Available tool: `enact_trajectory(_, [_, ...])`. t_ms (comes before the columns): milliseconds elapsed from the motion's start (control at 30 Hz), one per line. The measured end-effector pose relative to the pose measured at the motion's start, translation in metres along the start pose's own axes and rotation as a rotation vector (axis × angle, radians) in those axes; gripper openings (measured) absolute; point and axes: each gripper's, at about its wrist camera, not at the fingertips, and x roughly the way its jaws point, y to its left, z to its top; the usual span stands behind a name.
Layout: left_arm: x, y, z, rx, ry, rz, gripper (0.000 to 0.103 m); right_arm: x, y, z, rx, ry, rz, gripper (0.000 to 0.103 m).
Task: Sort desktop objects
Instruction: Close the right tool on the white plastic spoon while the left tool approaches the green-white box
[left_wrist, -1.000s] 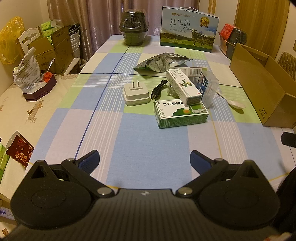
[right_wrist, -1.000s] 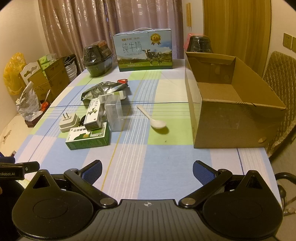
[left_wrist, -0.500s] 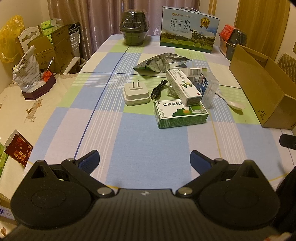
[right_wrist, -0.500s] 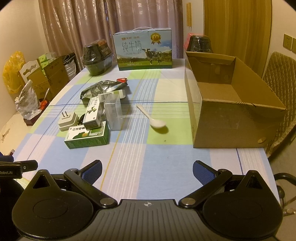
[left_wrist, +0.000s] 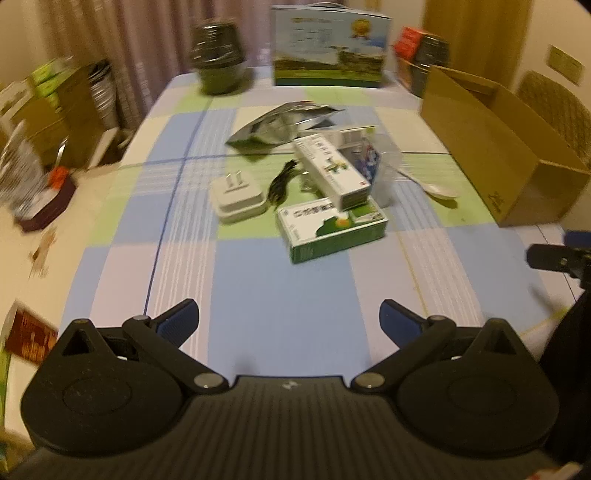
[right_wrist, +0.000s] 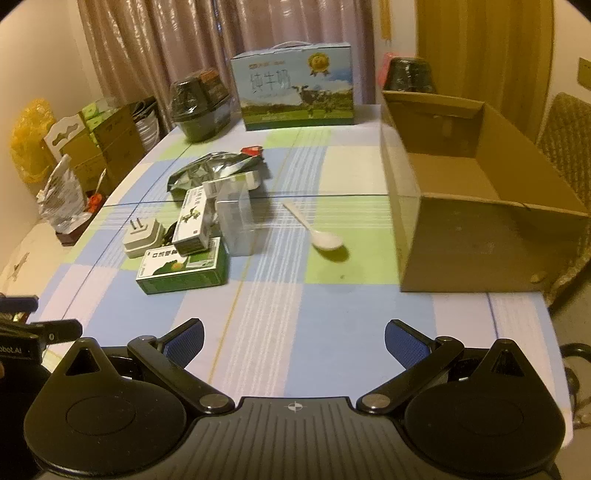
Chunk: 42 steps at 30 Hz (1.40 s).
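Note:
A heap of small objects lies mid-table: a green-and-white medicine box (left_wrist: 332, 229) (right_wrist: 183, 271), a long white box (left_wrist: 330, 171) (right_wrist: 192, 219) leaning on it, a white plug adapter (left_wrist: 238, 197) (right_wrist: 144, 236), a black cable (left_wrist: 282, 181), a clear plastic box (left_wrist: 384, 173) (right_wrist: 236, 221), a silver foil bag (left_wrist: 284, 123) (right_wrist: 214, 170) and a white spoon (left_wrist: 441, 190) (right_wrist: 317, 232). An open cardboard box (left_wrist: 491, 147) (right_wrist: 461, 206) stands at the right. My left gripper (left_wrist: 288, 319) and right gripper (right_wrist: 293, 338) hover open and empty over the near table edge.
A milk carton case (right_wrist: 295, 92) and a dark wrapped bowl (right_wrist: 199, 107) stand at the table's far end. Another dark bowl (right_wrist: 410, 75) sits behind the cardboard box. A wicker chair (right_wrist: 569, 125) is at the right. Boxes and bags (right_wrist: 74, 147) crowd the floor at the left.
Both grippers have moved forward toward the heap, so the objects look larger. The left wrist view has swung right and is blurred by motion. Both grippers remain open.

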Motion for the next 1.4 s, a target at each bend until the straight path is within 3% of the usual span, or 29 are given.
enact_trajectory(233, [0.029,0.007,0.027,0.22,0.017,-0.083,0.102,0.023,0.014,0.015,-0.052,-0.003,0.045,0.101])
enact_trajectory(567, [0.08,0.017,0.053,0.336,0.036,-0.109,0.095,0.072,0.021,0.039,-0.09,-0.016,0.048,0.101])
enact_trajectory(700, [0.097,0.013,0.057,0.414,0.032,-0.133,0.091,0.09,0.024,0.045,-0.104,-0.003,0.072,0.087])
enact_trajectory(833, [0.114,0.008,0.059,0.487,0.031,-0.151,0.089,0.106,0.026,0.049,-0.117,0.004,0.084,0.083])
enact_trajectory(1100, [0.141,0.007,0.07,0.52,0.038,-0.185,0.08,0.138,0.014,0.056,-0.153,0.026,-0.055,0.081])
enact_trajectory(1400, [0.152,-0.001,0.072,0.525,0.053,-0.22,0.071,0.17,-0.009,0.073,-0.169,0.053,-0.114,0.078])
